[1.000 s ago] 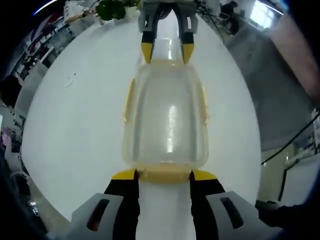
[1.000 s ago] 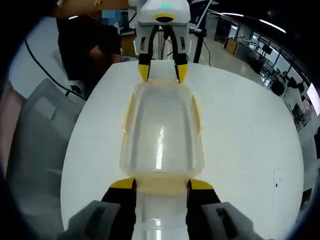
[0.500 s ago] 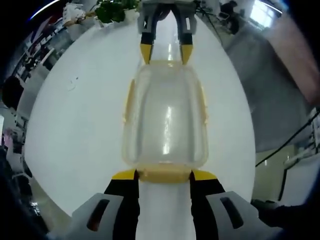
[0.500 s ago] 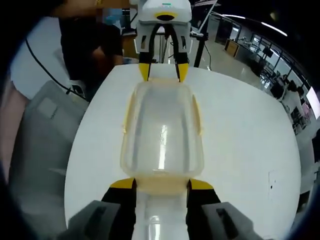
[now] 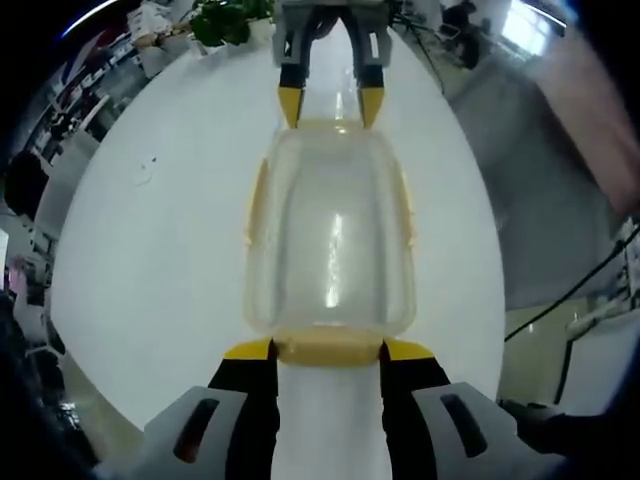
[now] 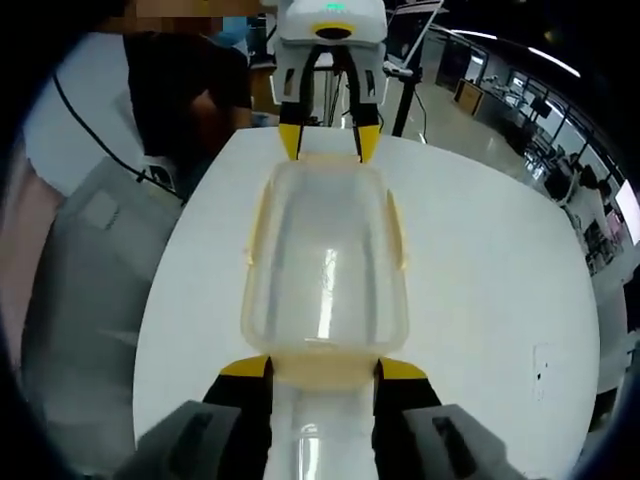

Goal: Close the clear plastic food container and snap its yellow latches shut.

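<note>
**Clear container held between two facing grippers on a white table**

A clear plastic container (image 5: 330, 235) with its lid on lies lengthwise on a round white table (image 5: 150, 260). Yellow latches sit along its edges: one on each long side (image 5: 257, 205) and one at each short end. In the left gripper view, the near end latch (image 5: 327, 350) lies between the yellow tips of the left gripper (image 5: 327, 352), whose jaws stand apart on either side of it, touching or nearly touching the latch's ends. At the far end of the container the right gripper (image 5: 330, 108) faces back, its two yellow tips spread at the container's far corners.

The right gripper view gives the mirror picture: the container (image 6: 325, 260) runs away from the camera, its near latch (image 6: 325, 372) sits between the spread tips of the right gripper (image 6: 325, 370), and the left gripper (image 6: 327, 143) stands at the far end with jaws apart. Neither gripper is clamped on anything.

Beyond the table, a green plant (image 5: 225, 18) shows past the far edge in the left gripper view. In the right gripper view a person in dark clothes (image 6: 190, 90) stands near the table's far left side.
</note>
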Available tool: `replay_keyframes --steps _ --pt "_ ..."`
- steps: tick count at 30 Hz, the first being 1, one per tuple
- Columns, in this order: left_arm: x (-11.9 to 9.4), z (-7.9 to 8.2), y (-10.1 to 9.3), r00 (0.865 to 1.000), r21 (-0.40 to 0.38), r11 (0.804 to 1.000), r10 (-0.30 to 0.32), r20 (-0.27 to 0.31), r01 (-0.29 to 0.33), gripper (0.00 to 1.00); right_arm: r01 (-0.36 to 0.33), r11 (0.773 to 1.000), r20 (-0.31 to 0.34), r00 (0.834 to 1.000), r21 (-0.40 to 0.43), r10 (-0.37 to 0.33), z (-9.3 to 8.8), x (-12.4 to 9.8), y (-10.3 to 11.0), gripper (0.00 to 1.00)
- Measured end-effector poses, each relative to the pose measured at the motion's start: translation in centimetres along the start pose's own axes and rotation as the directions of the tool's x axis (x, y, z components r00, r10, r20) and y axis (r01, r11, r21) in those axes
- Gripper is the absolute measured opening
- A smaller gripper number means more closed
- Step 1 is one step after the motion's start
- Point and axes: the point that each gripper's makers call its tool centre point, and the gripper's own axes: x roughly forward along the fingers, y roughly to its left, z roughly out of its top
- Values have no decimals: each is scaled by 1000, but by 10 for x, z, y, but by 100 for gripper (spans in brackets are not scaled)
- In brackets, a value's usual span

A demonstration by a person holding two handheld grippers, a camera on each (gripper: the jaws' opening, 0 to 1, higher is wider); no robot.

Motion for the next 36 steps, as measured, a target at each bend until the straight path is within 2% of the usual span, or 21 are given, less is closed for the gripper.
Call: replay_keyframes --steps 9,17,36 --pt "-3 4 1 1000 2 1000 2 -5 -2 37 -6 1000 22 1000 13 6 0 -9 -1 36" --pt "-3 10 0 1000 -8 1000 -4 7 5 37 -10 1000 9 1000 2 10 -5 -10 -1 36" --pt "-1 38 3 1000 16 1000 -10 19 10 37 -1 1000 -11 1000 5 1 -25 -27 -1 36"
